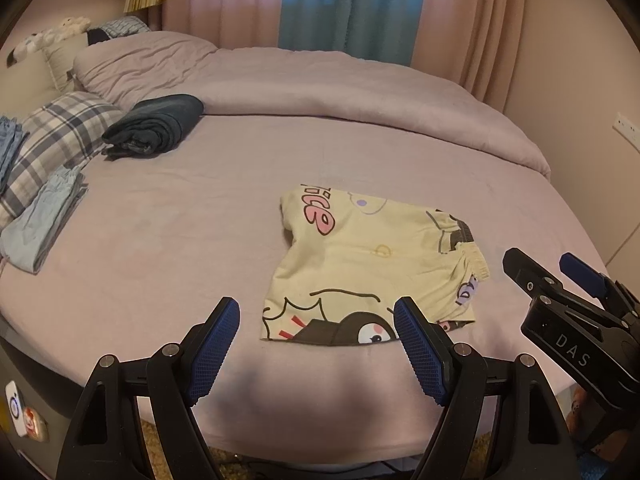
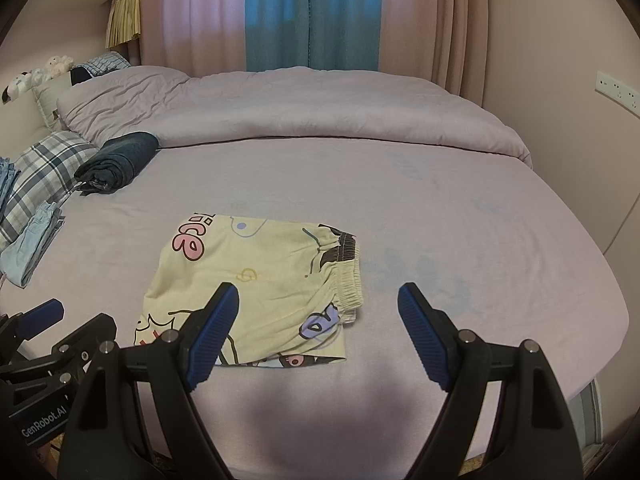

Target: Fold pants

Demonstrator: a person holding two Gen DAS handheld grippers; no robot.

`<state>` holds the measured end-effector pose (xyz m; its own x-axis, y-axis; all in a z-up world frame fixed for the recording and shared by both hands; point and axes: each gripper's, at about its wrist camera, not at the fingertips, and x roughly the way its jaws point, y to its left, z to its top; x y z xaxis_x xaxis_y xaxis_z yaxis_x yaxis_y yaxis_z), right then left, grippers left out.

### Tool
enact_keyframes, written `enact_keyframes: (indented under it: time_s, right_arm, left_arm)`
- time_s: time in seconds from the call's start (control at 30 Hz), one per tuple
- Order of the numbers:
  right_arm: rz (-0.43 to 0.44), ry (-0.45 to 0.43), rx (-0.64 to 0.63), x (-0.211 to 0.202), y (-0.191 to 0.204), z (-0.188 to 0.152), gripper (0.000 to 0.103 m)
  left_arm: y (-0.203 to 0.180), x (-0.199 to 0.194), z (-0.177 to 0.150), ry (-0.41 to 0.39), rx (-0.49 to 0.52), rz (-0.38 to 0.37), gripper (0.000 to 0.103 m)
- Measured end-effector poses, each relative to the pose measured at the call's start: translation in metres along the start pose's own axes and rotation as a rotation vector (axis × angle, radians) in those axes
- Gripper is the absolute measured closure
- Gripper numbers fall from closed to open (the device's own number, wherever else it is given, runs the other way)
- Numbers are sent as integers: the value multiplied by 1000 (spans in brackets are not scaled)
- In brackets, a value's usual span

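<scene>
Yellow cartoon-print pants (image 1: 372,268), folded, flat on lavender bed sheet (image 1: 180,216). Left gripper (image 1: 316,344) and right gripper (image 2: 318,332): jaws wide apart, holding nothing.

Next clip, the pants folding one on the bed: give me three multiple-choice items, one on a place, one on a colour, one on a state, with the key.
1. Where does the dark rolled garment lie?
A. beside the plaid pillow
B. on the yellow pants
C. at the right edge of the bed

2. What is the ground colour of the cartoon-print pants?
A. navy
B. pale yellow
C. red

3. How do the left gripper and right gripper stand?
A. both shut on the pants
B. one open, one shut
C. both open, holding nothing

Key: 1 A, it sits against the pillow at the bed's left; 2 B, yellow shows between the prints; 3 C, wide gaps between the fingers, pants lying folded on the sheet.
</scene>
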<state>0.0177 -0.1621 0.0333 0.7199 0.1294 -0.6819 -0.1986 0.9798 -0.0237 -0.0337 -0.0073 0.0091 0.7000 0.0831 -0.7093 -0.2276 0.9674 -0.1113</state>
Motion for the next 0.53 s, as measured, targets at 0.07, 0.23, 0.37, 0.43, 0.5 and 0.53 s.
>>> enact_keyframes:
  time_s: [0.07, 0.23, 0.37, 0.43, 0.5, 0.53]
  right_arm:
    - [0, 2, 0, 0, 0, 0, 20]
    - [-7, 5, -4, 1, 0, 0, 20]
    - [-7, 7, -4, 2, -1, 0, 20]
    - [-7, 8, -4, 2, 0, 0, 20]
    - [-7, 8, -4, 2, -1, -1, 20]
    - [-8, 9, -4, 2, -1, -1, 20]
  left_arm:
    - [0, 0, 0, -1, -3, -3, 24]
    - [-1, 1, 0, 1, 0, -7, 24]
    - [-1, 1, 0, 2, -1, -8, 24]
    - [0, 1, 0, 1, -1, -9, 24]
    - [0, 1, 0, -1, 1, -15, 24]
    - [-1, 1, 0, 0, 1, -16, 24]
